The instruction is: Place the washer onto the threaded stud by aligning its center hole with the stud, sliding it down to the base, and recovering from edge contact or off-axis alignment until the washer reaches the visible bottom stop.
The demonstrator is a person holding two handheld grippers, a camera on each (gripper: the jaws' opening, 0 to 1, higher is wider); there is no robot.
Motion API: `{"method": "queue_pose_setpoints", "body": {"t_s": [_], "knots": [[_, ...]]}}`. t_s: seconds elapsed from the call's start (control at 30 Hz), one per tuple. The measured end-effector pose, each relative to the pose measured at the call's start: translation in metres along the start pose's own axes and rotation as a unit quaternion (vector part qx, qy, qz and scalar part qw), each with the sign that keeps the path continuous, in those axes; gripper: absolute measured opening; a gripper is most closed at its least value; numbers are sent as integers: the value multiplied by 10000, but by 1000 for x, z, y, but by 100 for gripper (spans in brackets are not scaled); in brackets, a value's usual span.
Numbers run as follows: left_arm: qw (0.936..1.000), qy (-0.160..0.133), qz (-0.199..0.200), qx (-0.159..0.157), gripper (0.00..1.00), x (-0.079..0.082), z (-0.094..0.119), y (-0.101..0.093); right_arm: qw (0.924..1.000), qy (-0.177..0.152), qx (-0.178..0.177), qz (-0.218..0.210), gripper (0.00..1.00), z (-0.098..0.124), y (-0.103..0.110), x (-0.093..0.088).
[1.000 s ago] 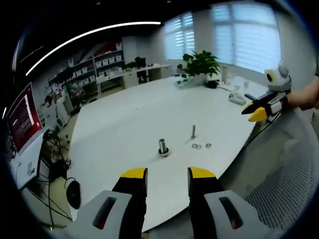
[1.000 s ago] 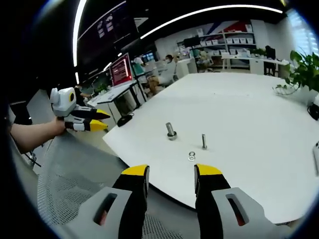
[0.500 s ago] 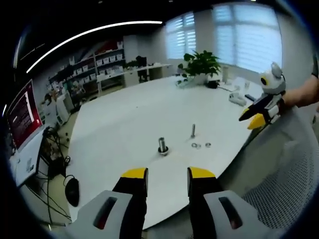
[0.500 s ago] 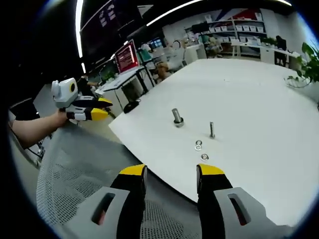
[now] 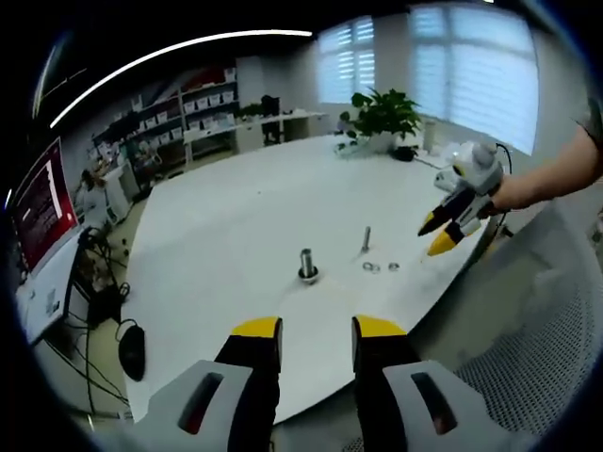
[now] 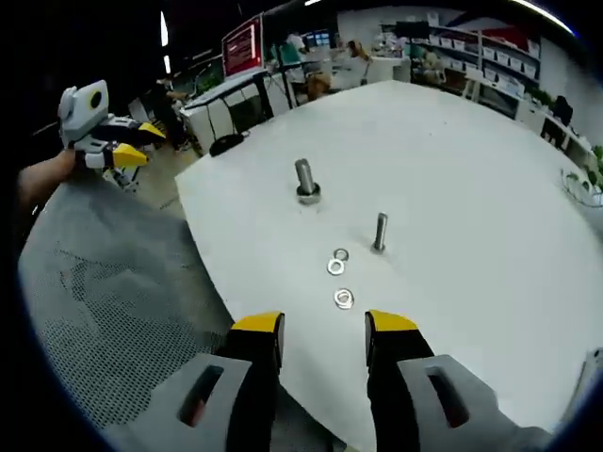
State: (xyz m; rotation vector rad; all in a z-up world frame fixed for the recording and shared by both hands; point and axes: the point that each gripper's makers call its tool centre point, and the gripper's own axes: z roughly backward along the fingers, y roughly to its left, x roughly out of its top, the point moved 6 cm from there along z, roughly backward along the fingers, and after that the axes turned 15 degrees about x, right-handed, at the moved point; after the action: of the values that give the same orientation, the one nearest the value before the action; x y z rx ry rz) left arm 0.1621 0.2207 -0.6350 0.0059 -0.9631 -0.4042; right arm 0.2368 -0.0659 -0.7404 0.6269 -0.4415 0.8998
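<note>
My right tool hung above the near edge of the white worktop, its yellow-tipped jaws parted and holding nothing; my left tool was likewise agape and empty, well back from the parts. Three small washers lay flat near my right tool: one washer nearest me, and a touching pair just beyond. The slim threaded stud stood upright just beside the pair, and a stouter bolt with a flanged foot stood farther off.

The washers looked like thin bright metal rings lying flush on a smooth, glossy surface, so I judged the main risk was the jaws skating over one, or flicking it off the near edge. I might also catch two at once from the touching pair. The stud was narrow and its thread ridged, so a tilted washer would probably hang on the tip or jam partway, and a sideways knock could tip the stud over
</note>
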Motion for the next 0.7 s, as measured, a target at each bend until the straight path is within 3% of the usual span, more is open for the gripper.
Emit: {"method": "queue_pose_setpoints", "body": {"t_s": [0.23, 0.33, 0.43, 0.7], "knots": [[9998, 128, 172, 7, 28, -3, -2, 3, 9998, 168, 60, 51, 32, -28, -19, 1], [9997, 185, 137, 10, 27, -5, -3, 2, 9991, 413, 126, -40, 29, -38, -26, -7], [9997, 148, 167, 24, 27, -4, -2, 3, 9975, 670, 83, 214, 27, -42, -33, -10], [9997, 206, 155, 19, 26, -5, -3, 2, 9977, 538, 62, 411, 21, -47, -34, -5]]}}
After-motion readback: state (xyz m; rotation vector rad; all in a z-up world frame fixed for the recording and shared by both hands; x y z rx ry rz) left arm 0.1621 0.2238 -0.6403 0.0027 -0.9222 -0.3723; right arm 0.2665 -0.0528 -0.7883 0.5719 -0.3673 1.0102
